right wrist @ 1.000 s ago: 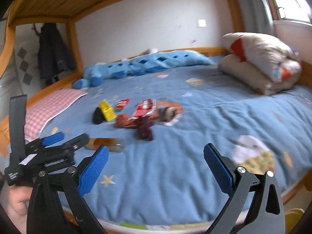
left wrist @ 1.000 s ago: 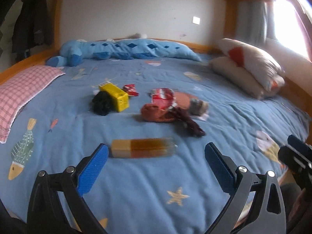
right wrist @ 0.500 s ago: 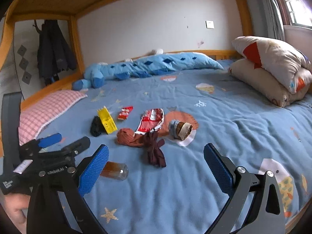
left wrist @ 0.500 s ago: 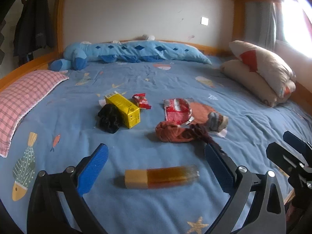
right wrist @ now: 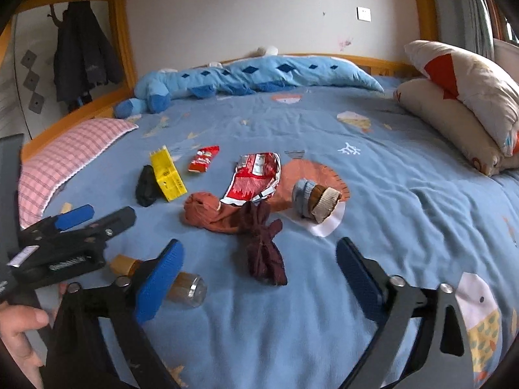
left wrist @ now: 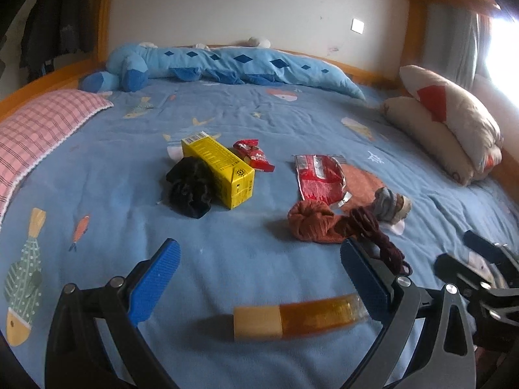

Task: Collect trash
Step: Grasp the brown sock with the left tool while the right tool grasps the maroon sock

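No trash had been collected, judging by the layout: every item lay loose on the blue bedspread [left wrist: 259, 259], and no bin or bag was visible in either view.

The left gripper [left wrist: 259, 278] was spread wide and held nothing. It hung above the near edge of the bed, with the amber bottle [left wrist: 300, 319] lying on its side between the two blue pads, apparently not touching either.

The right gripper [right wrist: 259, 272] was likewise spread and empty, positioned near the dark red sock [right wrist: 262, 246].

Remaining trash, by position:
- yellow carton [left wrist: 219, 170], centre left, touching the black sock [left wrist: 189, 191];
- small red wrapper [left wrist: 254, 159], just beyond the carton;
- large red wrapper [left wrist: 319, 178], centre right, beside the orange sock [left wrist: 313, 225].

The socks were judged laundry, not trash. The bottle appeared to be the first item to collect.
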`<state>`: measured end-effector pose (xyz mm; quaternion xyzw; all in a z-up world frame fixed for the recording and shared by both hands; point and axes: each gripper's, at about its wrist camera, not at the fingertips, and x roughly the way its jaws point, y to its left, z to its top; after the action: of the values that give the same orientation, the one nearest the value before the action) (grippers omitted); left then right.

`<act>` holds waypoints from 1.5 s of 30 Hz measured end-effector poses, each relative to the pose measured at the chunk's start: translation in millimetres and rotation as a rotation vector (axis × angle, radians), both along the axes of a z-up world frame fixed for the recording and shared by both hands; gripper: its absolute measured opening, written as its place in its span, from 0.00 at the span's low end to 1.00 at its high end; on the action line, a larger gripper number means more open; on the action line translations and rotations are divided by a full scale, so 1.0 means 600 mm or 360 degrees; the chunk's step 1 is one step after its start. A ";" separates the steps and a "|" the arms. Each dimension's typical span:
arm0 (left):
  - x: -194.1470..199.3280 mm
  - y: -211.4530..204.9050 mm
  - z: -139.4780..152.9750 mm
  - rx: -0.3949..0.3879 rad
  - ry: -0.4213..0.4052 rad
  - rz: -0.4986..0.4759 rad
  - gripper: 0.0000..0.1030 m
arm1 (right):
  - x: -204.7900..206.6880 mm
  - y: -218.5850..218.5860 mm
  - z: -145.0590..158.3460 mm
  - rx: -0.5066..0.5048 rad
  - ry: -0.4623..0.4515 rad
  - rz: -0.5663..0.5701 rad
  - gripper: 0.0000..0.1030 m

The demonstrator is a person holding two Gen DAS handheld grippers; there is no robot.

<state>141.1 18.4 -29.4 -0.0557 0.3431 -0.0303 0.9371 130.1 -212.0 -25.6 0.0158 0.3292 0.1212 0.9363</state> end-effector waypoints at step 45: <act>0.160 -0.124 -0.083 0.0153 0.0404 -0.0313 0.37 | 0.068 -0.098 -0.072 0.0376 0.0286 0.0027 0.17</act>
<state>236.9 -56.1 -79.3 0.0197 0.4636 -0.0981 0.8804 170.7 -270.9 -68.7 0.1340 0.3952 0.1652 0.8936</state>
